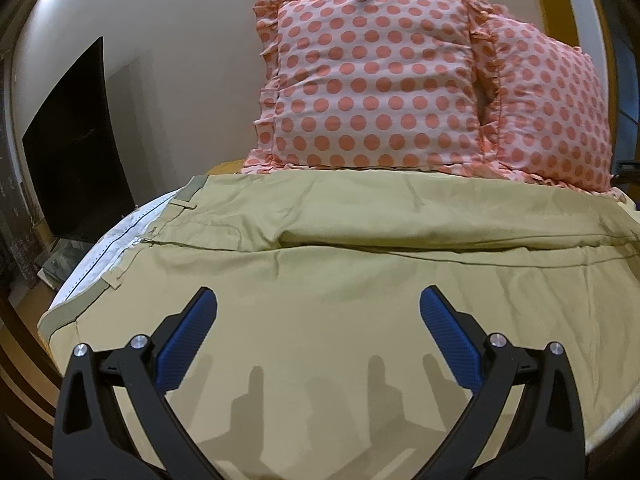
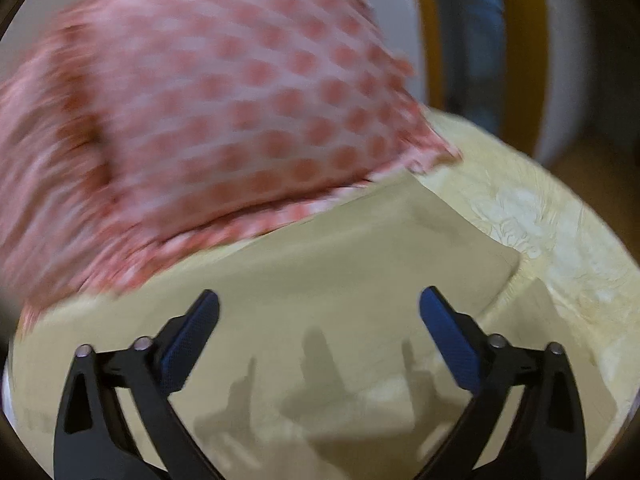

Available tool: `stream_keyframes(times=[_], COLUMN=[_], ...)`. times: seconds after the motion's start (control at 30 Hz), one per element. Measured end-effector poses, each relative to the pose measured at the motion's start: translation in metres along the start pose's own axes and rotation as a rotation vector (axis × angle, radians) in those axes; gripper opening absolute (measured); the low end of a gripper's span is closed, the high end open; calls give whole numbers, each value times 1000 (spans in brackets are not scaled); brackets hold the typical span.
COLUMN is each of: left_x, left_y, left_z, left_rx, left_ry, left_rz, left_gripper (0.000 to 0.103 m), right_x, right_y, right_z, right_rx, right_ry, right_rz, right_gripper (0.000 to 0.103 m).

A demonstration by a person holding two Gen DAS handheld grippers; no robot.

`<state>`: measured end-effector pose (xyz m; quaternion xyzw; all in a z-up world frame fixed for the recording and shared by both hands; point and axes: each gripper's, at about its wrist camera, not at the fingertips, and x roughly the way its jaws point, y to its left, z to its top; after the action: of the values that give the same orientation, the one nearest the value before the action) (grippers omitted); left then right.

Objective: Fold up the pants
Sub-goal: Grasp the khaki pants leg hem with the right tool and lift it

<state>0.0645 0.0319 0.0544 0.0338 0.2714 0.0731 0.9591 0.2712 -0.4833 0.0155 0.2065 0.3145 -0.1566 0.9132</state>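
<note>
The pants [image 1: 320, 280] lie spread flat on the bed [image 2: 560, 240], just in front of the pillows [image 1: 372, 80], which I take as the landmark. They are laid sideways: the waistband [image 1: 80, 304] with its white inner lining is on the left of the pillows, and the leg ends [image 2: 460, 240] reach to the right of them. This flat position is probably chosen so that the cloth can be folded without wrinkles.

I count 1 pair of pants and 2 dotted pillows, which lean against the wall behind the pants. 1 leg seems to lie nearer the pillows and the other nearer the tools, with a long seam line between them.

There are 2 tools. The left tool [image 1: 318, 320] hovers over the waist part, in front of the pillows, with its jaws spread wide and nothing between them. The right tool [image 2: 320, 318] is over the leg ends, also released and empty. The right view is blurred, so fine details there cannot be told.

Judging from this, no fold is made yet.
</note>
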Motion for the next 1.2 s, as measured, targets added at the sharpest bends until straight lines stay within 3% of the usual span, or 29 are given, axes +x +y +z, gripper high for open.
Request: stream_keyframes(times=[0.07, 0.17, 0.3, 0.37, 0.4, 0.47, 0.57, 0.77, 0.87, 0.97, 1.03, 1.13, 1.2], left_x=[5, 10, 22, 24, 25, 25, 27, 19, 13, 4, 0, -5, -8], left_y=[-1, -3, -4, -3, -3, -3, -5, 0, 4, 5, 7, 12, 17], left_z=[2, 2, -2, -3, -3, -4, -4, -7, -8, -6, -2, 6, 10], left_rx=[-2, 0, 7, 9, 8, 6, 7, -12, -18, -25, -33, -52, -70], left_ry=[13, 25, 56, 65, 65, 61, 63, 43, 32, 8, -9, -30, -32], left_rz=[2, 5, 2, -2, -6, -9, -16, -35, -45, -55, -61, -47, -47], left_gripper=[101, 101, 101, 101, 101, 101, 101, 101, 101, 101, 101, 101, 101], right_x=[33, 74, 113, 117, 117, 116, 111, 39, -18, -78, -88, -84, -78], right_y=[-1, 8, 7, 10, 7, -4, -23, -76, -110, -126, -136, -148, -155], right_z=[25, 51, 58, 58, 57, 56, 56, 27, -9, -64, -98, -122, -126], right_rx=[47, 77, 95, 39, 37, 61, 105, 238, 294, 339, 375, 438, 504], right_ry=[12, 18, 89, 50, 36, 22, 12, -165, -228, -229, -166, -57, 1], right_rz=[-81, -182, -277, -321, -300, -261, -138, 225, 368, 401, 387, 403, 415], right_gripper=[68, 67, 62, 48, 44, 15, 6, 4, 4, 4, 4, 5, 19])
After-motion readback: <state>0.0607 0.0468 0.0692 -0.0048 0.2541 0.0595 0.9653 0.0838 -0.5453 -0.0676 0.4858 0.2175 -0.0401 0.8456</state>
